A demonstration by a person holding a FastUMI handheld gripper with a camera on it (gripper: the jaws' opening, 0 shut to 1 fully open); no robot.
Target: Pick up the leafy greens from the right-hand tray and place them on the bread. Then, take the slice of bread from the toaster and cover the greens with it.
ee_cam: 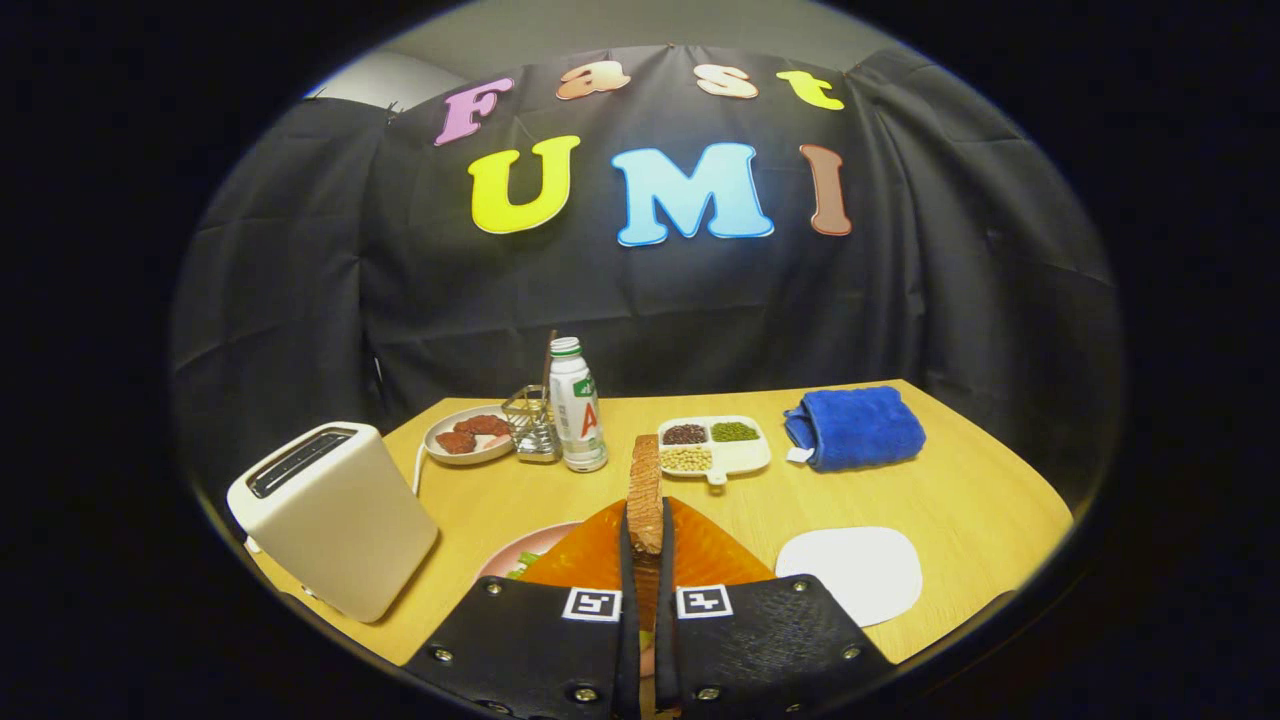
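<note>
My gripper (645, 545) is shut on a slice of bread (645, 490), held upright and edge-on between the two fingers. Just below and behind the fingers lies a pink plate (525, 550), with a bit of leafy green (520, 565) showing at its edge. The white toaster (330, 515) stands to the left of the fingers, its slots empty as far as I can see. A white tray (850, 572) lies to the right of the fingers with nothing on it.
Beyond the fingers stand a white bottle (577, 405), a small wire rack (530, 425), a plate with red-brown patties (465, 437), a divided dish of beans (715, 447) and a folded blue towel (855, 427). The wooden table (980, 490) ends at the black cloth wall.
</note>
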